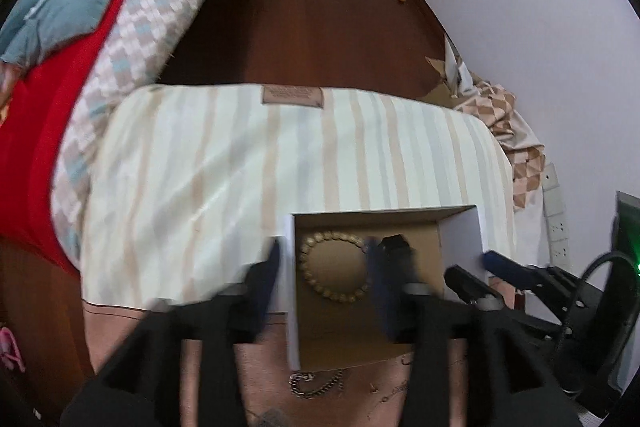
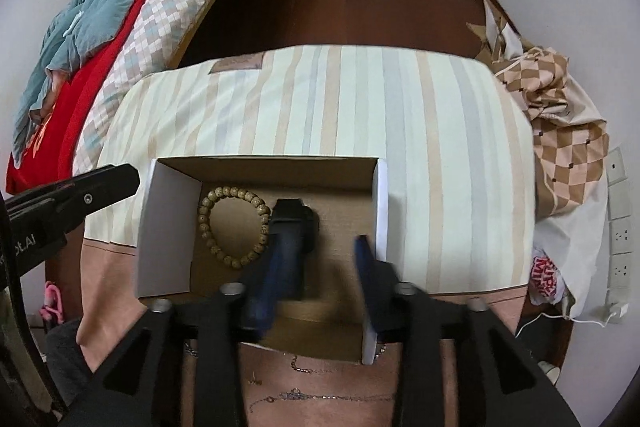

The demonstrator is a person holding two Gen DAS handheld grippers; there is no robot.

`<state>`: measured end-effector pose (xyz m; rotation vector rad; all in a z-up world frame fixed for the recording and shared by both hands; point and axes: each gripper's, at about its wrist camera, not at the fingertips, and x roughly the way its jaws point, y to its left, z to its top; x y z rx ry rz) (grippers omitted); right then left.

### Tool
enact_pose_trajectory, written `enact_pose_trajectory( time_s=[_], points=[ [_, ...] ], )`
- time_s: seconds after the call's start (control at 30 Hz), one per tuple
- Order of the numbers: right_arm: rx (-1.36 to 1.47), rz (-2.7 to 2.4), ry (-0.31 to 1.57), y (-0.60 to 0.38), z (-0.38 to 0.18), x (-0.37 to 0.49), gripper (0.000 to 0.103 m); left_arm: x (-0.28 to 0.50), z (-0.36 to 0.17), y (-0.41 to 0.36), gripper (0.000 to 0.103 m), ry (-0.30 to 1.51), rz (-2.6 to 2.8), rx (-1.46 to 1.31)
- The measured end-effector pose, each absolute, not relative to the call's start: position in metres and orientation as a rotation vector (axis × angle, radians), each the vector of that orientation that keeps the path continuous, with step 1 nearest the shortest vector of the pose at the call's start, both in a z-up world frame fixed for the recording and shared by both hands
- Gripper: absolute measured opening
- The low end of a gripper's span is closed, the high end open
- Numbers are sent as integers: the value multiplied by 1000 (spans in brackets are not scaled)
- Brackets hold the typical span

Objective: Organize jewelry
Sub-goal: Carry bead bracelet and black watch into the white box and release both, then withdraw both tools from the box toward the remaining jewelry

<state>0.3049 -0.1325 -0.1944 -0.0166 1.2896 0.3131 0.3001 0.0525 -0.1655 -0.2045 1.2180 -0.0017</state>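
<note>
One readable label, "MINI", marks the bag beside the pillow.

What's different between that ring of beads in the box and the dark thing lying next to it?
The bead bracelet is tan, made of round beads in an open loop; the black object is one solid dark piece. The bracelet lies clear of the grippers, while the black object sits partly behind the right gripper's blue finger, so what it is can't be told. Both rest on the floor of the cardboard box.
</note>
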Motion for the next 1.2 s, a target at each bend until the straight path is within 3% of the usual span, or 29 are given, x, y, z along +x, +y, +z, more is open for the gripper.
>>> enact_pose_trajectory(
  time_s=[0.03,0.1,0.17,0.23,0.27,0.43,0.7,1.2],
  points=[
    [-21,312,1280,-132,-191,304,59,296,-161,54,67,1202,14,-197],
    [-29,295,1263,-133,-183,298,68,289,-155,57,73,1177,52,-164],
    [-39,272,1248,-136,-178,293,85,282,-152,60,85,1160,83,-143],
    [-48,252,1243,-139,-176,285,94,270,-152,63,97,1150,115,-123],
    [-54,241,1242,-140,-177,283,95,266,-154,63,101,1151,126,-115],
    [-70,205,1243,-145,-185,266,102,245,-164,63,102,1147,168,-84],
    [-92,178,1203,-143,-176,246,102,222,-162,60,103,1127,202,-75],
    [-121,148,1078,-150,-114,188,102,158,-108,50,103,993,240,-50]
  ],
)
